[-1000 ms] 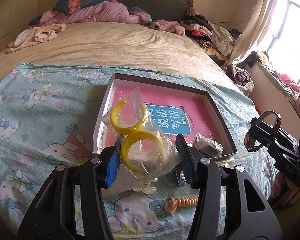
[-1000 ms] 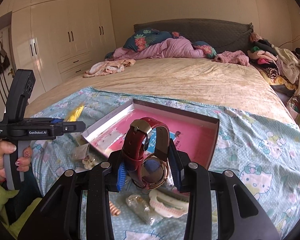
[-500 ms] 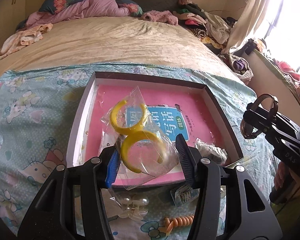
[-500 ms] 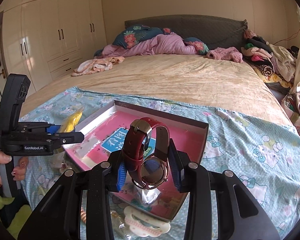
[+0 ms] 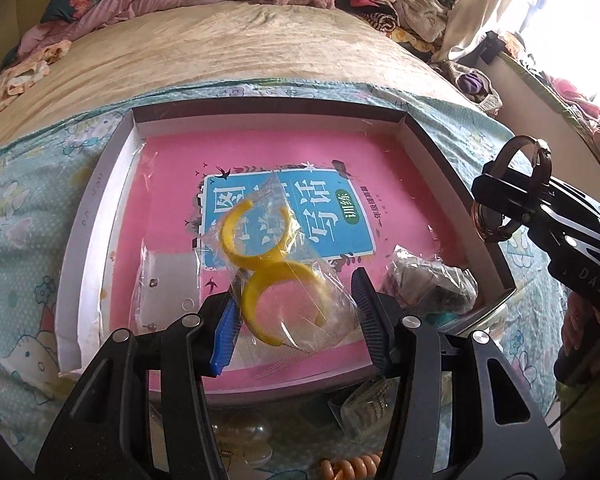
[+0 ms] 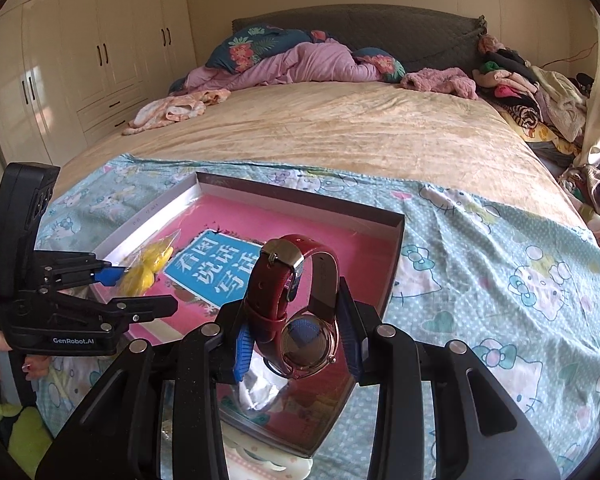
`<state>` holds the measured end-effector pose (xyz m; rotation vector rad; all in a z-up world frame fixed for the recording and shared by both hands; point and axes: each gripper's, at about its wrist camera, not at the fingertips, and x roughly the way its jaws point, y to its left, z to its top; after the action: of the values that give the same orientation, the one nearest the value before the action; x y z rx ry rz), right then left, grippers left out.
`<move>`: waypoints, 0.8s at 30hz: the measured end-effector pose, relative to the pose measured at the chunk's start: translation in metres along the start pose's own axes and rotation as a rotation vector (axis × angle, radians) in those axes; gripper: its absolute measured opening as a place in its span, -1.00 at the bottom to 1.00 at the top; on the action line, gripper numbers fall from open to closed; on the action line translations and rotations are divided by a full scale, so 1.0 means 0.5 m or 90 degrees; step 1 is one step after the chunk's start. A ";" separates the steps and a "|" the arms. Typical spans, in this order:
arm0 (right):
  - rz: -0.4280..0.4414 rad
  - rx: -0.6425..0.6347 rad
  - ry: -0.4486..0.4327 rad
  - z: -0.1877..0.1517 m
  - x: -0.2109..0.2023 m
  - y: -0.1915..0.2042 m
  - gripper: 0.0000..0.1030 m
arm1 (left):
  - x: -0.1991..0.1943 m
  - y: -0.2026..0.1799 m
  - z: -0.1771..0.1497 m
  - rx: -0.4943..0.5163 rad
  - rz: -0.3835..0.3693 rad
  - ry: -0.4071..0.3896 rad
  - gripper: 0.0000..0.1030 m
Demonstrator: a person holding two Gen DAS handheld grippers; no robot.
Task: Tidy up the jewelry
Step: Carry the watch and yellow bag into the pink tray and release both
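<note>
Watch [image 6: 296, 300]: red strap, round face; my right gripper [image 6: 300, 340] is clamped on it, holding it over the near right corner of the box [image 6: 300, 196]. From my left camera it shows at the box's right edge [image 5: 508, 192].
Yellow rings [image 5: 268, 276]: two open plastic rings sealed in a clear bag; my left gripper [image 5: 296, 320] is closed on the bag, held above the near part of the box [image 5: 100, 208].
Box: shallow, dark-walled, white inside, lying on the cartoon-cat cloth [image 6: 500, 280]; a pink book with a blue label [image 5: 284, 216] covers its floor.
Inside the box: a clear packet [image 5: 168, 288] at the near left, a crumpled dark packet [image 5: 428, 284] at the near right.
In front of the box: an orange coil [image 5: 352, 466] and a small bagged piece [image 5: 364, 404] on the cloth.
</note>
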<state>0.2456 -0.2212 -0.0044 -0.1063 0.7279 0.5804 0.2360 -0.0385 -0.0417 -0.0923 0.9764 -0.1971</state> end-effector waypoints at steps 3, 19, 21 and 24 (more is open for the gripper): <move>0.000 0.003 0.009 -0.005 0.010 -0.006 -0.33 | 0.012 -0.003 0.001 0.002 0.000 0.007 -0.15; 0.006 0.024 0.069 -0.020 0.067 0.001 -0.27 | 0.033 0.000 -0.005 0.008 -0.003 0.030 -0.13; 0.008 0.031 0.073 -0.023 0.070 -0.001 -0.25 | 0.033 0.000 -0.004 0.007 -0.004 0.030 -0.13; 0.006 0.040 0.073 -0.025 0.067 -0.003 -0.20 | 0.033 0.000 -0.004 0.008 -0.003 0.030 -0.12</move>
<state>0.2590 -0.2105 -0.0361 -0.0784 0.8581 0.5635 0.2436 -0.0419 -0.0564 -0.0790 1.0221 -0.2100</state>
